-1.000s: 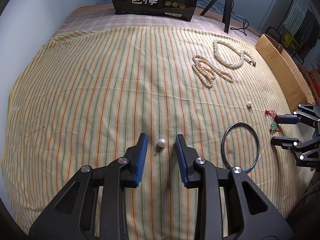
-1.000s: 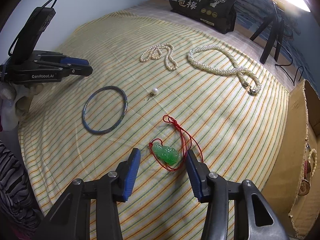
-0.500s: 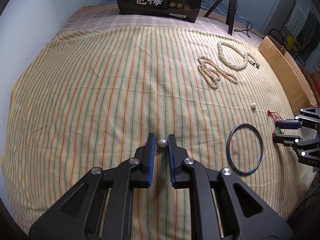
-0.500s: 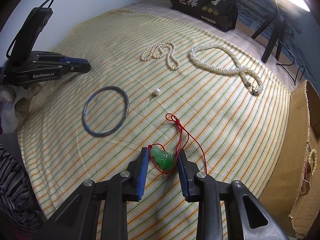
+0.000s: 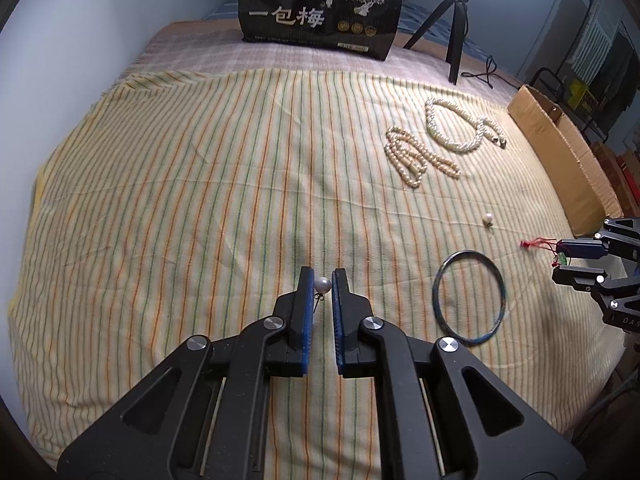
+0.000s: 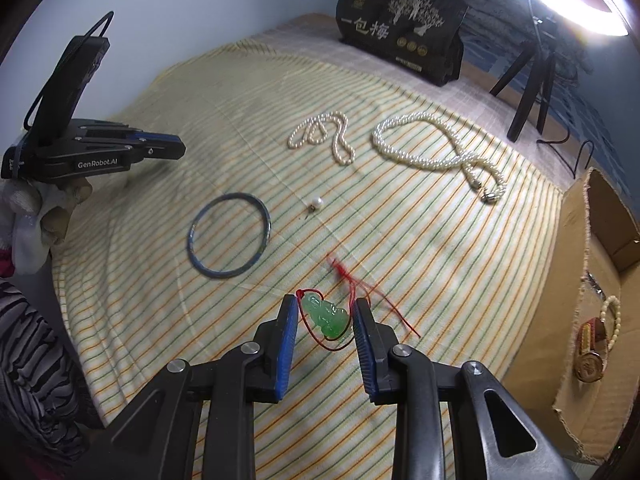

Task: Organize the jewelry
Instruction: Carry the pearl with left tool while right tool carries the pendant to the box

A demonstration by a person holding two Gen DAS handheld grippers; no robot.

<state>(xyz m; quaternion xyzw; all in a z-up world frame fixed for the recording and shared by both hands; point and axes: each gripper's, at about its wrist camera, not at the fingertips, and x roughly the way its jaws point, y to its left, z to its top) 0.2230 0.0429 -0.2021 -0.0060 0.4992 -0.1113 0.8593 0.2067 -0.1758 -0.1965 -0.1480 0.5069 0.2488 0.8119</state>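
The left gripper [image 5: 322,280] is pinching a pearl earring [image 5: 322,284] at its tips, its post dangling below. The right gripper [image 6: 325,318] is closing around the green pendant [image 6: 325,317], which is lying lengthwise between the blue pads (firm contact is hard to judge), red cord [image 6: 352,280] trailing toward one o'clock. A bangle [image 6: 229,235] is lying at eleven o'clock on the bed [image 6: 460,264].

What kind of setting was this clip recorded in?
Probably a bedroom at home, used as a makeshift recording spot: the jewelry lies on a striped cloth spread over what looks like a bed, with a ring light on a tripod behind and an open cardboard box alongside.
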